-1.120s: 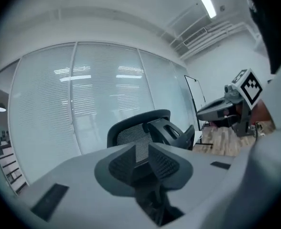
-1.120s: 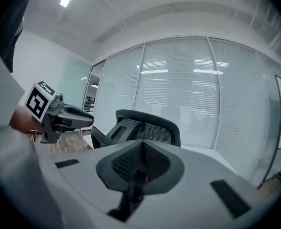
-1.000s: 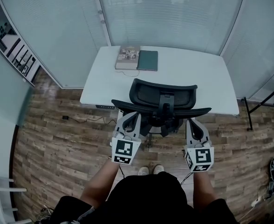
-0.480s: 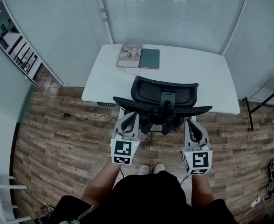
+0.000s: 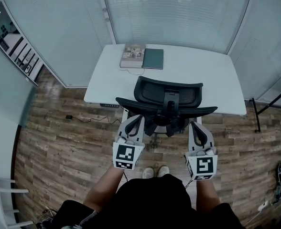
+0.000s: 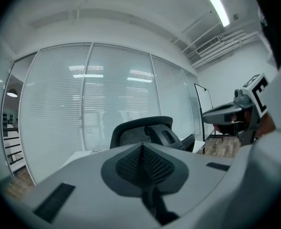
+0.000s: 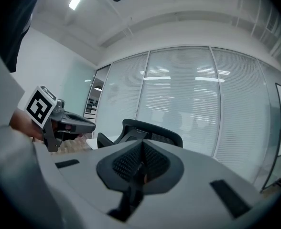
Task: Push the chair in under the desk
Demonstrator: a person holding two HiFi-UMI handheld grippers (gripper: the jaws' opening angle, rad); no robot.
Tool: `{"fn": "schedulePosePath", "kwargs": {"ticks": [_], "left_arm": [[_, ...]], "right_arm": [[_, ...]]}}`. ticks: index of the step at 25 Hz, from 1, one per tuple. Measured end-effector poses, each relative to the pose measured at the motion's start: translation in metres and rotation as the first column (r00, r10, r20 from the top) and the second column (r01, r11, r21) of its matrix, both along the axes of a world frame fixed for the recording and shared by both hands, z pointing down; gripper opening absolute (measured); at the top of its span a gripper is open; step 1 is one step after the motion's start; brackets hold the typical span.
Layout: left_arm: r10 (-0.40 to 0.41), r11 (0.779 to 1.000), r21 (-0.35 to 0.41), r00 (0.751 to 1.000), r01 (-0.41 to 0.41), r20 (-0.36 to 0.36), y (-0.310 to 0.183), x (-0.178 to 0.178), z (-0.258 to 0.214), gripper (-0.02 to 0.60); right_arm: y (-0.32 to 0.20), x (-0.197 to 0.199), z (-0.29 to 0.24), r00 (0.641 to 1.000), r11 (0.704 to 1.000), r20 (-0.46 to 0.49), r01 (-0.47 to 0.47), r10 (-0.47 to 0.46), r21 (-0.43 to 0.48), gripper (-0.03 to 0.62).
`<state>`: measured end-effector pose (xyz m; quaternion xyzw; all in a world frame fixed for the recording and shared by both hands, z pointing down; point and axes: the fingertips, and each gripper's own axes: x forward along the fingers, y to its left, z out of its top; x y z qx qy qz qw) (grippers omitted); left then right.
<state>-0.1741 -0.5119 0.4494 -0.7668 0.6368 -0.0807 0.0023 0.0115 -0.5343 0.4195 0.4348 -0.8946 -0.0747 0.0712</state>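
Note:
A black mesh-backed office chair (image 5: 168, 95) stands with its back to me, its seat partly under the front edge of the white desk (image 5: 202, 70). My left gripper (image 5: 135, 120) is just behind the chair's left arm. My right gripper (image 5: 196, 126) is just behind the right arm. Both are shut with nothing held, and neither visibly touches the chair. From the left gripper (image 6: 143, 149) the chair back (image 6: 133, 133) shows ahead, with the right gripper (image 6: 226, 113) off to the side. From the right gripper (image 7: 141, 147) I see the chair (image 7: 152, 132) and the left gripper (image 7: 71, 121).
A book (image 5: 132, 57) and a green notebook (image 5: 153, 59) lie at the desk's far edge. Glass walls with blinds enclose the desk behind and at both sides. A cable (image 5: 83, 120) runs over the wood floor at left, and a black stand (image 5: 269, 109) is at right.
Both grippers have drawn back slightly toward me. The chair stays at about the same spot by the desk's front edge.

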Motion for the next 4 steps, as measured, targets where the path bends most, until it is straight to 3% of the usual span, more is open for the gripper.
{"fn": "schedulePosePath", "kwargs": {"ticks": [4], "left_arm": [[0.005,1.0,0.007,1.0,-0.004,-0.002,0.0003,0.0019,-0.0025,0.015]], "right_arm": [[0.0003,0.002,0.0048,1.0,1.0,0.015,0.009,-0.008,-0.022,0.002]]}}
